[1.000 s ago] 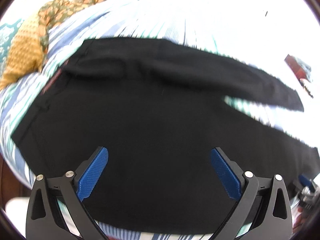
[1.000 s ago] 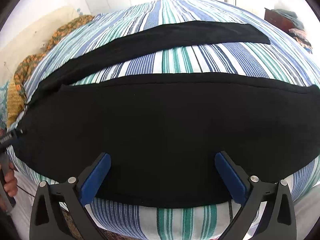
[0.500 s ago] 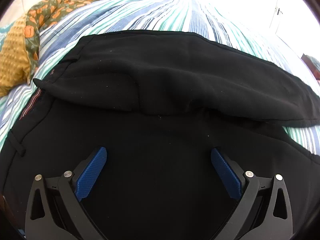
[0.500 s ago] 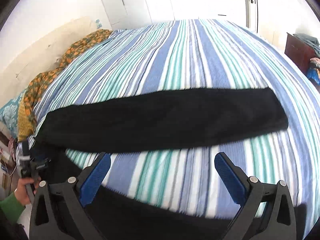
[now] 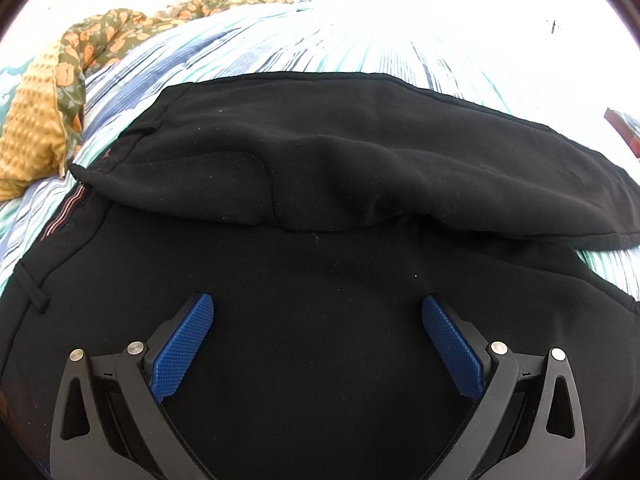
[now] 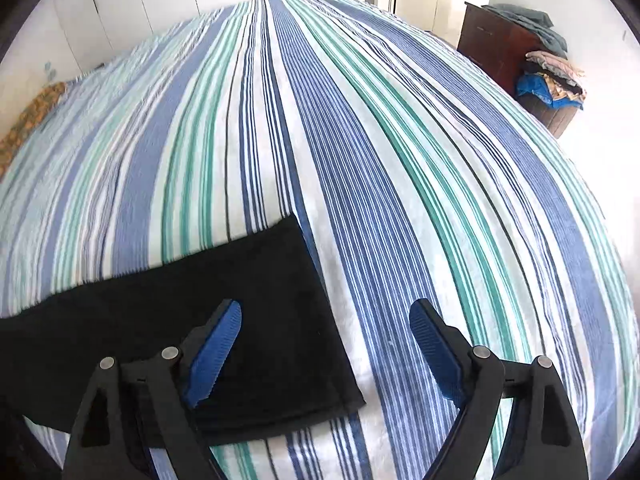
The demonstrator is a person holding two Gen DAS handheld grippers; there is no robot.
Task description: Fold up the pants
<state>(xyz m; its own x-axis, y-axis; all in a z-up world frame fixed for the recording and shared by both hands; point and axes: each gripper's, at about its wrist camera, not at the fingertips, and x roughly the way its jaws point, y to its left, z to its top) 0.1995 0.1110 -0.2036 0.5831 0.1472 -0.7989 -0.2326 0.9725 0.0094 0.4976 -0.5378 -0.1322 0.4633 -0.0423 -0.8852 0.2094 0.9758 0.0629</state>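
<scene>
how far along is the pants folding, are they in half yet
Done: the black pants lie on the striped bed, one leg partly lapped over the other at the seat. In hand: nothing; the left gripper and right gripper are both open above the cloth. Left: aligning the legs and folding crosswise from the leg end.

One pair of black pants [image 5: 320, 320] on one striped bedspread [image 6: 360, 140]. Two grippers: the left gripper [image 5: 318, 308] and the right gripper [image 6: 325, 316], each with two blue pads. Far left, one mustard pillow [image 5: 28, 140] and one floral cloth [image 5: 120, 36]. Far right, one dark dresser [image 6: 500, 44], one clothes pile [image 6: 552, 80].
</scene>
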